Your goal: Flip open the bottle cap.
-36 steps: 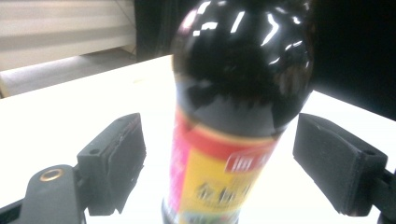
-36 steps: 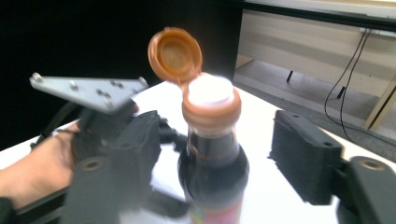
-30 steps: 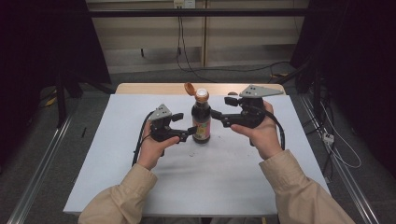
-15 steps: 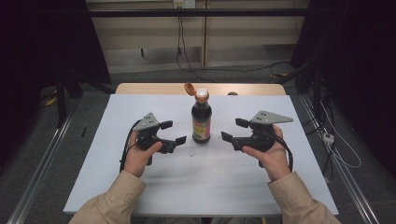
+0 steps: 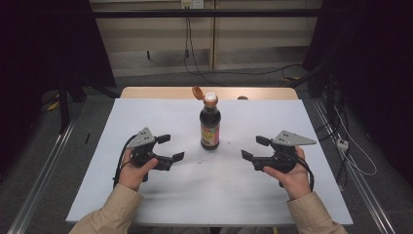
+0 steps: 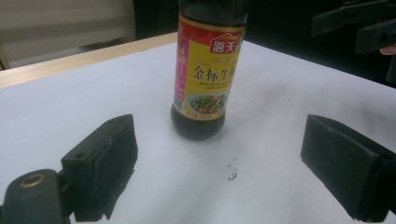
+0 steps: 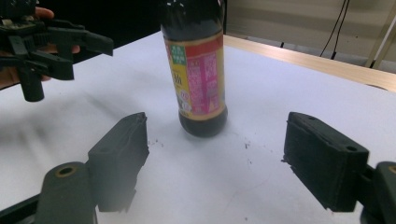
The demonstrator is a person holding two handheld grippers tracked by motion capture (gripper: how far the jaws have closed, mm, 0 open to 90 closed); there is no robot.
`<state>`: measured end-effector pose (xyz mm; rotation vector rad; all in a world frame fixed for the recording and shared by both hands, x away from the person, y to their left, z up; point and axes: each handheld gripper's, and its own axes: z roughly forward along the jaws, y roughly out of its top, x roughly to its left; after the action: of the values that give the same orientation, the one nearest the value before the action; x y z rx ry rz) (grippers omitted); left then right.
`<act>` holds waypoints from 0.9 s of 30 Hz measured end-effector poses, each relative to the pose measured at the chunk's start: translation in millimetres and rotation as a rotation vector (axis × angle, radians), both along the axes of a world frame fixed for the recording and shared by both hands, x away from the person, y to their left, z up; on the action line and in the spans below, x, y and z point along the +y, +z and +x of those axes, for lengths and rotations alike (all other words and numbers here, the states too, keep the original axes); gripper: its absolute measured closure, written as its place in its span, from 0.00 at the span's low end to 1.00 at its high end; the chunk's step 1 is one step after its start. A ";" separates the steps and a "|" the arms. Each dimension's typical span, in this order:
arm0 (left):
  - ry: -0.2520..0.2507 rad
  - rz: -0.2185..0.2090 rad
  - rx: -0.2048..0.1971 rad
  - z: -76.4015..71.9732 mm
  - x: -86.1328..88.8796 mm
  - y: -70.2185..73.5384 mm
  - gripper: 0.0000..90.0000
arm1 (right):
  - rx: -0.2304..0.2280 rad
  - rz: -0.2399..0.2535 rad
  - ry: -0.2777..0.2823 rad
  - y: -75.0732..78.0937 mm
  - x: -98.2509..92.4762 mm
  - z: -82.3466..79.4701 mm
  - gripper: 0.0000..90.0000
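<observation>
Currently: sauce bottle [image 5: 210, 124] upright, between and ahead of left gripper [image 5: 170, 148] and right gripper [image 5: 254, 148]; both spread, empty, about equally near.

The bottle [image 5: 210, 124] looks like glossy dark glass or plastic, hard to tell which, with a smooth, shiny paper-like label [image 6: 205, 70] in yellow and pink. Its flip cap [image 5: 197, 92] seems smooth orange plastic. The table [image 5: 146, 204] carries a matt white sheet, lightly smudged and speckled, with bare pale wood along its far edge. The left gripper [image 5: 168, 148] and right gripper [image 5: 254, 148] are matt black plastic; their pads [image 7: 322, 158] look slightly rough and rubbery.
</observation>
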<state>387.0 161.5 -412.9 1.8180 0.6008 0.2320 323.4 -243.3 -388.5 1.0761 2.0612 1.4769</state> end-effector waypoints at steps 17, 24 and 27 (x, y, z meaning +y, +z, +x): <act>0.008 0.027 -0.002 -18.3 25.4 -5.5 0.12 | 0.019 -0.002 -0.022 -35.8 -18.2 -25.0 0.23; 0.016 0.033 0.003 -22.0 33.4 -8.2 0.12 | 0.017 0.001 -0.019 -44.8 -26.9 -32.0 0.24; 0.024 0.035 0.004 -24.0 38.4 -9.0 0.12 | 0.019 -0.007 -0.030 -47.2 -30.1 -34.6 0.24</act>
<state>362.9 199.9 -421.9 1.8464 0.6248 0.2567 288.8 -273.4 -435.7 1.1177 2.0527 1.4496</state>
